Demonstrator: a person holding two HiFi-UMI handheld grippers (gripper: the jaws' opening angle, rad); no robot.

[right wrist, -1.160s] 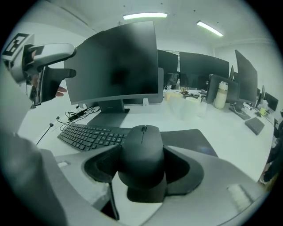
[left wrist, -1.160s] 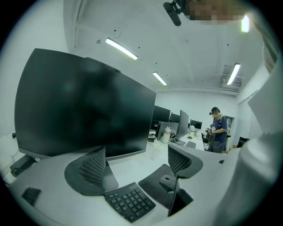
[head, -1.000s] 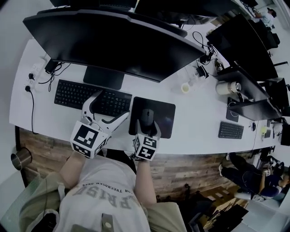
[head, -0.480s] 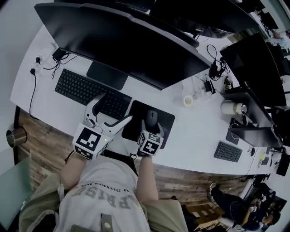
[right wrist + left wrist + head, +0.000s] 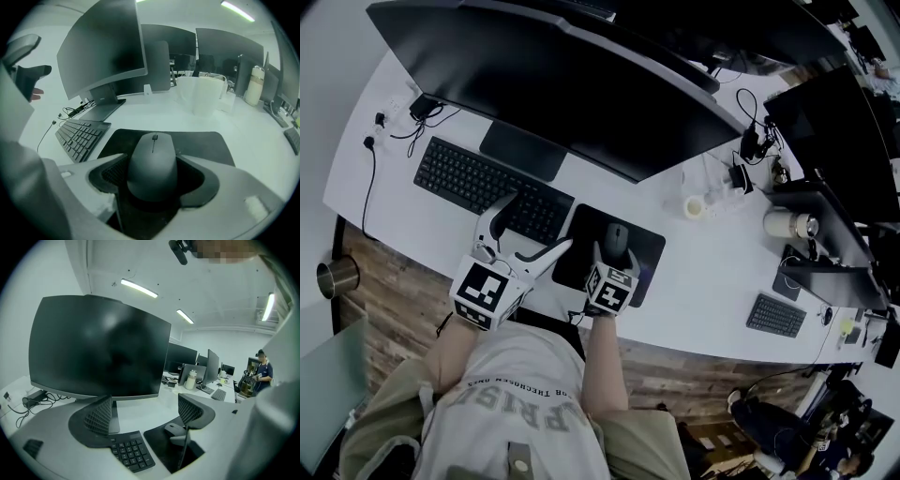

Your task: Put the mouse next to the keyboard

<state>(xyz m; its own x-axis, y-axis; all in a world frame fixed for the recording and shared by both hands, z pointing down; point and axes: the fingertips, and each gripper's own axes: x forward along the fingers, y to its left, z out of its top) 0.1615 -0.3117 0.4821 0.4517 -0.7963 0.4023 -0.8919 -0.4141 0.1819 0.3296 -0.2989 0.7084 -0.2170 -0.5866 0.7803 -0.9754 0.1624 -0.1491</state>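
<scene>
A grey mouse (image 5: 617, 240) lies on a black mouse pad (image 5: 649, 247), just right of the black keyboard (image 5: 459, 178). My right gripper (image 5: 616, 255) reaches over the pad's near edge, and its jaws are closed on both sides of the mouse (image 5: 153, 161), which rests on the pad (image 5: 197, 140). My left gripper (image 5: 536, 225) is open with nothing between its jaws, hovering over the keyboard's right end. In the left gripper view, the left gripper (image 5: 145, 414) frames the number keys (image 5: 133, 453), with the mouse (image 5: 174, 430) behind its right jaw.
A wide dark monitor (image 5: 562, 84) stands behind the keyboard. A small cup (image 5: 694, 206), a steel bottle (image 5: 783, 225) and a second keyboard (image 5: 775, 316) sit to the right. Cables (image 5: 389, 131) lie at the far left. The white desk's front edge (image 5: 694, 342) is near me.
The head view has shifted a little. Both grippers keep their places, and the mouse stays at the same spot on the pad between the right jaws.
</scene>
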